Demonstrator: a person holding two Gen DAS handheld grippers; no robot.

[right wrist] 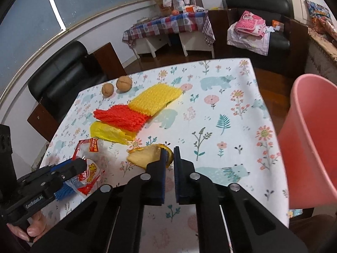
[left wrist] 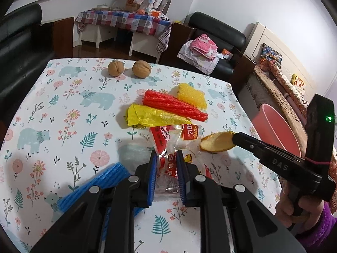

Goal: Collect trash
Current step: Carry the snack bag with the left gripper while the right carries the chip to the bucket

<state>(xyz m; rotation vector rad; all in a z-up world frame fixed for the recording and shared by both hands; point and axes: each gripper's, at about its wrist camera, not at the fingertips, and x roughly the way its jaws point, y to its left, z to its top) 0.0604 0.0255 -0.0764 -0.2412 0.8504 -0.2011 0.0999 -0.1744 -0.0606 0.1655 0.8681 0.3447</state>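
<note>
My left gripper (left wrist: 166,165) is shut on a clear and red snack wrapper (left wrist: 168,141) that trails forward over the bear-print tablecloth (left wrist: 63,105). A blue foam net (left wrist: 92,187) lies under its left finger. To the right, my right gripper (right wrist: 170,155) is shut on the near end of a yellow fruit peel (right wrist: 143,155); in the left wrist view the peel (left wrist: 217,144) sticks out of its black tips. Further back lie a yellow plastic bag (left wrist: 151,116), a red foam net (left wrist: 174,105) and a yellow foam net (left wrist: 191,97).
A pink bin (right wrist: 311,137) stands off the table's right edge. Two walnuts (left wrist: 115,68) (left wrist: 141,69) sit near the far edge. Black armchairs (right wrist: 63,80) and a low table with a checked cloth (right wrist: 168,24) stand beyond. A hand (left wrist: 299,208) holds the right gripper's handle.
</note>
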